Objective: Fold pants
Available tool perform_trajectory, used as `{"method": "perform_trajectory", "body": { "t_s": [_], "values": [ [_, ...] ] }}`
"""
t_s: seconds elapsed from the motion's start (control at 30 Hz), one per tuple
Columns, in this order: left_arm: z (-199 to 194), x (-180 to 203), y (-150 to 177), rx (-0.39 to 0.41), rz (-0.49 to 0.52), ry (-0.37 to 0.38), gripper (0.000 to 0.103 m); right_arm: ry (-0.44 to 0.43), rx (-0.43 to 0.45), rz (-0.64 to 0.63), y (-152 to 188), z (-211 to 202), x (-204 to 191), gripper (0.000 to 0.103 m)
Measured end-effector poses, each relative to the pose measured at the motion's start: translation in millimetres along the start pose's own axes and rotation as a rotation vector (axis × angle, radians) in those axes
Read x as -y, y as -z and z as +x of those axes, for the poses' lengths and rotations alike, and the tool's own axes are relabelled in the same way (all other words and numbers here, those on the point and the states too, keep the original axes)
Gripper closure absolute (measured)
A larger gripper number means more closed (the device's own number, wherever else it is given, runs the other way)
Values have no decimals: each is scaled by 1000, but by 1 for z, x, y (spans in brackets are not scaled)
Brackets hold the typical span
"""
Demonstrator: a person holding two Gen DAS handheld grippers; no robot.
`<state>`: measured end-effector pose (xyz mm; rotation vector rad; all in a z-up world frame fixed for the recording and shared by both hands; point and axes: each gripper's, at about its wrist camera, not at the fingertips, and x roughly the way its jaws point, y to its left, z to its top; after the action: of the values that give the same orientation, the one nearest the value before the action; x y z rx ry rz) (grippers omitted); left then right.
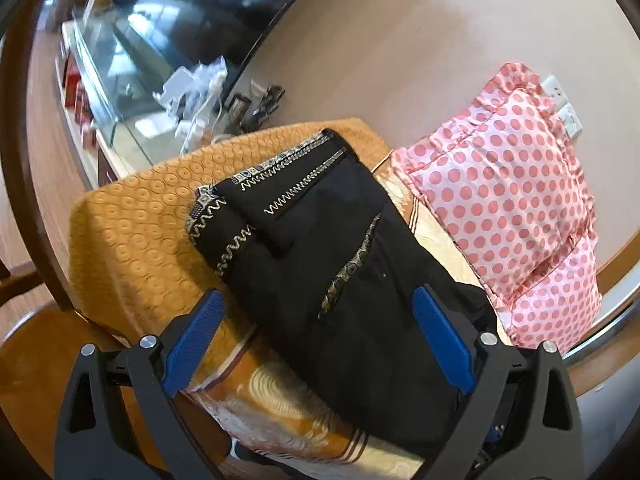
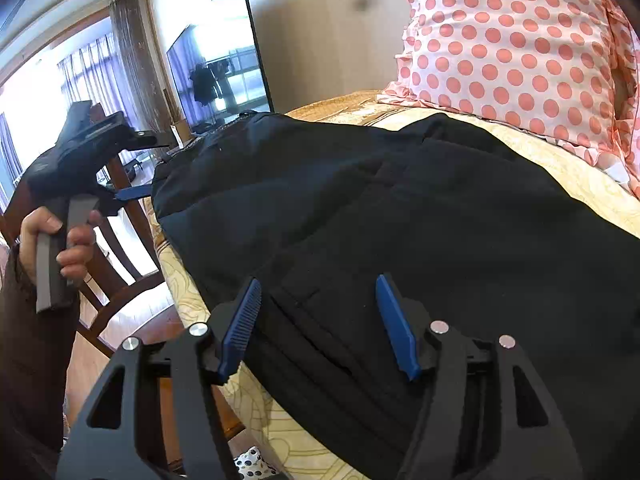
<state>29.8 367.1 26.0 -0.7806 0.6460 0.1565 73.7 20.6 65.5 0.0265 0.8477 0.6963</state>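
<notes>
Bed [image 2: 560,152] with black pants [image 2: 400,208], near end cut off, both grippers' fingers [image 1: 192,344] [image 2: 394,328] spread, empty.

The pants [image 1: 340,264] are black with silver zigzag trim. The pillow [image 1: 516,200] is pale pink with coral dots, and the blanket [image 1: 132,232] is mustard with circles.

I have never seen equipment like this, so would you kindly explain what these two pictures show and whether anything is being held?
No robot is here: a person carries a handheld two-finger gripper in each hand, each with a fisheye camera looking along its blue fingers. One picture comes from the left gripper, the other from the right gripper. Both are open and hold nothing. Black pants lie on a gold bedspread, beside a pink dotted pillow. The right view also shows the person's left hand gripping the other tool's handle.
</notes>
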Motion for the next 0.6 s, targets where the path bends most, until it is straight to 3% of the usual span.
{"method": "perform_trajectory", "body": {
  "t_s": [0.3, 0.37, 0.43, 0.57, 0.6],
  "values": [
    [19, -2, -11, -5, -106, 4, 6, -12, 18, 1, 4, 6, 0, 41],
    [21, -2, -10, 5, -127, 15, 11, -16, 24, 1, 4, 6, 0, 40],
    [21, -1, -7, 20, -126, -5, 20, -21, 29, 3, 4, 7, 0, 38],
    [15, -16, -3, 47, -181, -23, 68, -18, 38, -14, 5, 9, -5, 31],
    [11, -19, -1, 64, -191, -3, 73, -13, 39, -21, 5, 10, -7, 31]
  ]
}}
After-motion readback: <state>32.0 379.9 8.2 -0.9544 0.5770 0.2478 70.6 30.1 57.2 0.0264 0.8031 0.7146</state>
